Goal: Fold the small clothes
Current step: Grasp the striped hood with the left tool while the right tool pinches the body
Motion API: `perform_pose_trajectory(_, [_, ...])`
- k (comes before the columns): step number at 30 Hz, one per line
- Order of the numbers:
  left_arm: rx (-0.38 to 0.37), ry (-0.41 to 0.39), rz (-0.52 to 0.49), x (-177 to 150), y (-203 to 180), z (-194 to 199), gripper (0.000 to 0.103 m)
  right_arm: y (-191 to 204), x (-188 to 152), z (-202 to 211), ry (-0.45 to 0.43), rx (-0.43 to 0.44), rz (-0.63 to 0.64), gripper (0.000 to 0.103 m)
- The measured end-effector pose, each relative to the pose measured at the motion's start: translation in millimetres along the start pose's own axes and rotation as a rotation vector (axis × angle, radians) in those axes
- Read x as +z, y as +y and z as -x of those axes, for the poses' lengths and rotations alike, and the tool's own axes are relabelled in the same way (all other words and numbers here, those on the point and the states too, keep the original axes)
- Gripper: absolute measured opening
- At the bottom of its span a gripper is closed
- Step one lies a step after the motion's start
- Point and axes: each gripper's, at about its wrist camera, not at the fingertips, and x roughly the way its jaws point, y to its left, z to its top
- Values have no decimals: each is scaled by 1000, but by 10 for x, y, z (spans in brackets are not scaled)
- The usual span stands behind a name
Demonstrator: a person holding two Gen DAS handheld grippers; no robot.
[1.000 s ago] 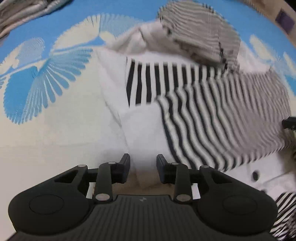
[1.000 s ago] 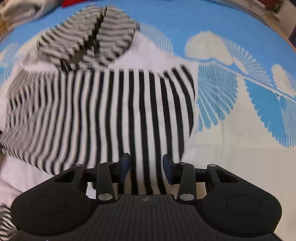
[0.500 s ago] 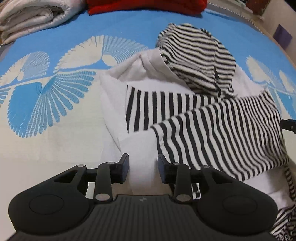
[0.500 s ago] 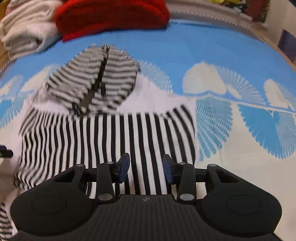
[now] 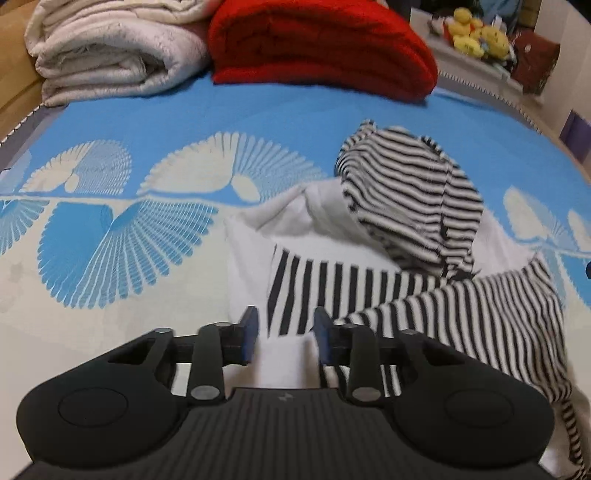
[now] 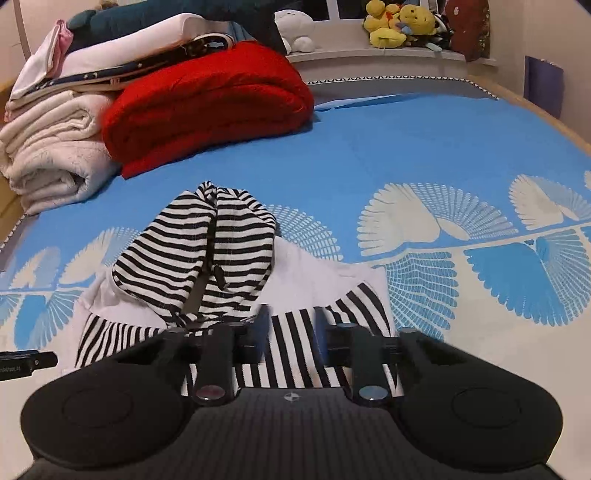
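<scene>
A small hooded top, white with black stripes [image 5: 417,206], lies on the blue and cream bedspread [image 5: 110,258]. Its striped hood [image 6: 207,258] points toward the far end, and a striped sleeve [image 5: 480,317] is folded across the body. My left gripper [image 5: 283,338] hovers above the top's white left part. Its jaws are closing with a gap still between them, and no cloth is pinched. My right gripper [image 6: 291,332] hangs over the striped right part. Its fingers are blurred and closing, and nothing is pressed between them. The left gripper's tip [image 6: 22,363] shows at the left edge of the right wrist view.
A folded red blanket [image 6: 207,107] and a rolled cream blanket [image 6: 51,155] lie at the far end of the bed. More folded bedding [image 6: 122,55] is stacked behind them. Yellow plush toys [image 6: 399,22] sit on a ledge beyond. The bed's edge [image 6: 517,107] runs along the right.
Both grippers have lifted away from the top and tipped up, so the blankets at the far end came into view. Both pairs of jaws have narrowed. The top lies still.
</scene>
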Motion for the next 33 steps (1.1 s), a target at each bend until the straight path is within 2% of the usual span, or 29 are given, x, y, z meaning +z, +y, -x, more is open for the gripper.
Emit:
perform_pose_trajectory(2, [-16, -23, 7, 28, -31, 21, 18, -47, 28, 30, -13, 10, -2, 10])
perform_pose_trajectory(7, [-76, -48, 30, 264, -172, 10, 16, -311, 83, 74, -7, 13, -85, 11])
perform_pose_trajectory(14, [-151, -51, 45, 1193, -723, -392, 16, -494, 88, 67, 38, 25, -150, 11])
perform_pose_trajectory(18, [-140, -48, 33, 1700, -1102, -807, 16, -555, 131, 41, 51, 38, -164, 11])
perform_pose_trajectory(22, [-72, -38, 20, 2090, -1368, -1355, 19, -549, 162, -9, 71, 50, -150, 12])
perform_pose_trajectory(24, [-18, -25, 23, 2207, -1418, -1635, 26, -529, 173, -40, 85, 48, -134, 12])
perform_pose_trajectory(26, [32, -5, 34, 2294, -1447, -1876, 63, -537, 177, -82, 100, 52, -131, 12])
perform_pose_trajectory(28, [76, -8, 33, 2339, -1474, -2068, 75, -563, 177, -127, 122, 53, -139, 12])
perform_pose_trajectory(33, [125, 27, -7, 2407, -1592, -2463, 76, -664, 185, -225, 154, 34, -161, 12])
